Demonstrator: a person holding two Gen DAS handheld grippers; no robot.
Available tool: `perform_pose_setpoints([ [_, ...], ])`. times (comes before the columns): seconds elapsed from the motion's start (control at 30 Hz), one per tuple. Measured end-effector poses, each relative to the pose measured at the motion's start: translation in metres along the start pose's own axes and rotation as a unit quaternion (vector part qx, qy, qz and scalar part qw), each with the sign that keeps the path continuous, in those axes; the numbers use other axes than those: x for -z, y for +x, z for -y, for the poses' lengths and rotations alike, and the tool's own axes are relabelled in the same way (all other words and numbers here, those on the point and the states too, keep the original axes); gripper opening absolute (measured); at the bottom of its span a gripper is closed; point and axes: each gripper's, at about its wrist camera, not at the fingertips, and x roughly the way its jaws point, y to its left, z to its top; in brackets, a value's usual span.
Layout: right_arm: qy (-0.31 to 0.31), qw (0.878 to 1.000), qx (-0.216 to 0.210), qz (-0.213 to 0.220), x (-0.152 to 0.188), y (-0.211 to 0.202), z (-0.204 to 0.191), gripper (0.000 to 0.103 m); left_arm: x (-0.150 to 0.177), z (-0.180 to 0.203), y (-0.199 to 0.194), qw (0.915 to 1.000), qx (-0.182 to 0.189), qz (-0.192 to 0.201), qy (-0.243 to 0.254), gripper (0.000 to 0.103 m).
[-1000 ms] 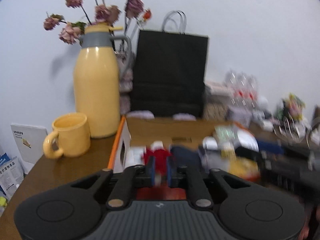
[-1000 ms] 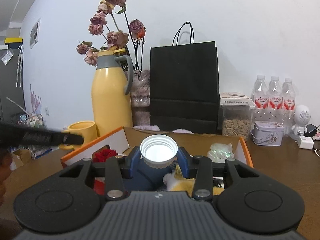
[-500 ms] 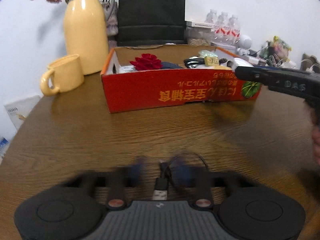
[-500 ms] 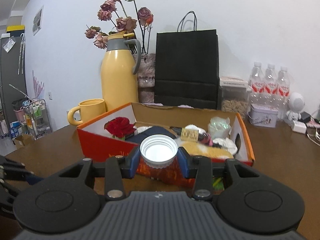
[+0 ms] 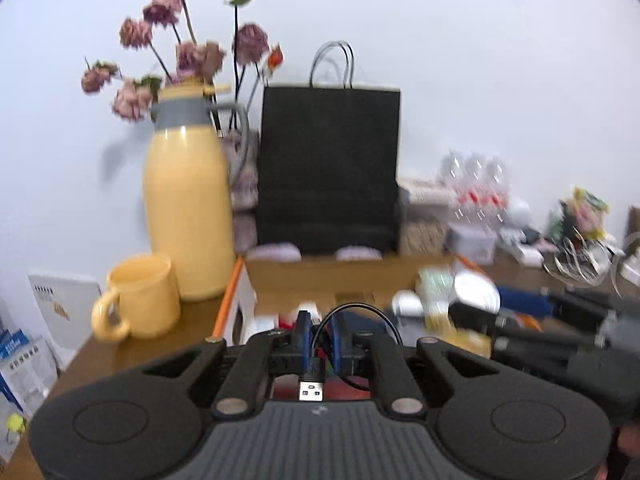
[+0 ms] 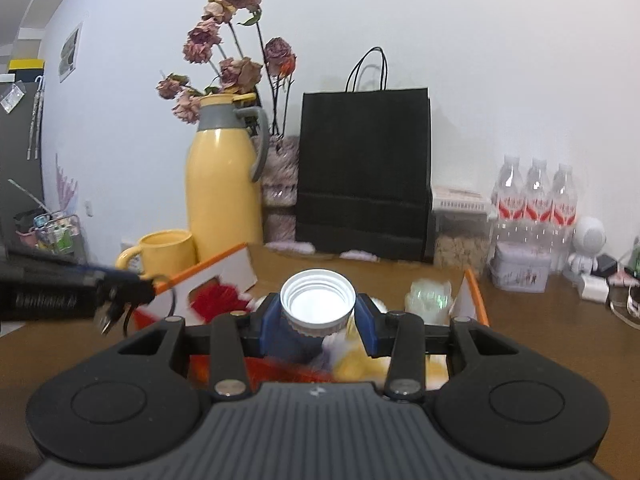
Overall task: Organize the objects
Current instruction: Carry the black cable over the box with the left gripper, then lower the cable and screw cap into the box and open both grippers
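Observation:
My left gripper [image 5: 320,340] is shut on a black USB cable [image 5: 311,386]; its plug hangs toward the camera and its loop rises between the blue pads. It hovers at the near edge of the orange cardboard box [image 5: 228,296]. My right gripper [image 6: 318,322] is shut on a white bottle cap [image 6: 318,302], above the same box [image 6: 224,272]. A red rose [image 6: 216,300] and other small items lie in the box. The left gripper with the cable shows at the left of the right wrist view [image 6: 108,312].
A yellow thermos [image 6: 226,184] with dried flowers, a yellow mug [image 6: 164,254] and a black paper bag [image 6: 364,168] stand behind the box. Water bottles [image 6: 534,204], a tin [image 6: 520,272] and a small white robot figure [image 6: 586,246] are at the right.
My left gripper went down to the table, closed on the USB cable and lifted it to the box. My right gripper, still holding the cap, pulled back and then returned over the box.

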Motion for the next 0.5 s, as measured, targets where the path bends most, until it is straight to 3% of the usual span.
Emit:
perform_pose_setpoints([
  [0.2, 0.006, 1.000, 0.008, -0.011, -0.003, 0.042, 0.011, 0.041, -0.015, 0.008, 0.049, 0.9995, -0.024, 0.017, -0.013, 0.009],
  [0.5, 0.004, 0.999, 0.023, -0.041, 0.001, 0.082, 0.023, 0.042, -0.019, -0.002, 0.102, 0.9992, -0.038, -0.004, -0.012, 0.013],
])
